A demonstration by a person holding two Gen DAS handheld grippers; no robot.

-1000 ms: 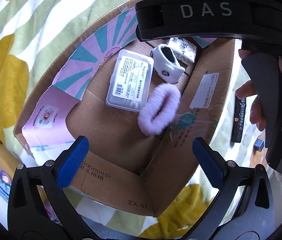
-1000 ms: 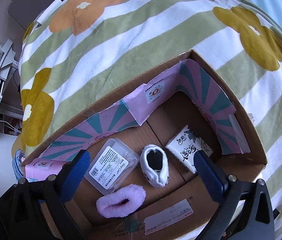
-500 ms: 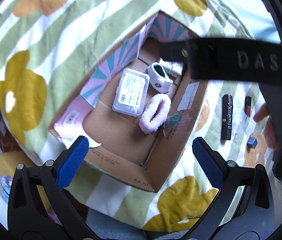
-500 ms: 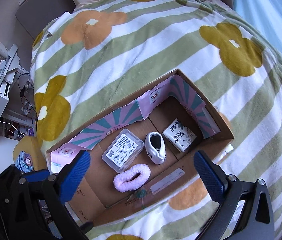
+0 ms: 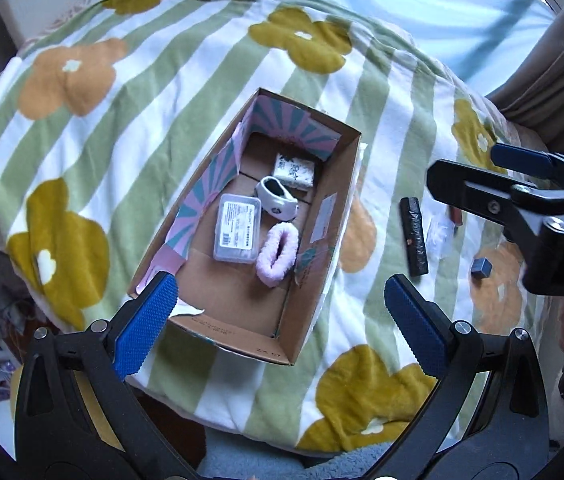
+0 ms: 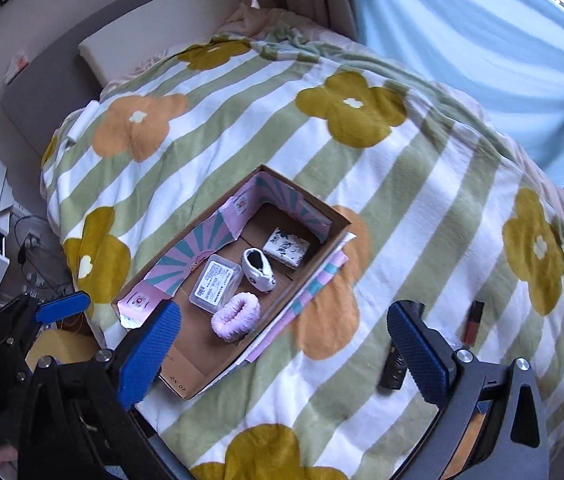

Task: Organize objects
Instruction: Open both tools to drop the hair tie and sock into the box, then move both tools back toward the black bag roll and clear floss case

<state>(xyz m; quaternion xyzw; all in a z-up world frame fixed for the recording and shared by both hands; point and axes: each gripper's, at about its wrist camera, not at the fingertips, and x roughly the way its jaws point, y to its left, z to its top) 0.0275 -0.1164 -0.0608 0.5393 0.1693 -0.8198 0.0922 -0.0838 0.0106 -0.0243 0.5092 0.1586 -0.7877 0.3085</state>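
I have both claws up over the bed, looking down on the striped, flowered blanket. My left claw is spread wide with nothing between its blue pads, and it hangs above the near end of the box. My right claw is just as wide and empty; in the left view I see it off to the right, above the loose items on the blanket. Inside the box I count four things: a clear case with a printed label lying flat, a pink fuzzy slipper just beside it on the right, a white baby shoe beyond those, and a black-and-white printed packet near the far wall. Outside the box, on the blanket to its right, lie a black bar, a small blue cube further right, and a reddish tube that I see best from the right view. The near half of the box floor is bare cardboard.
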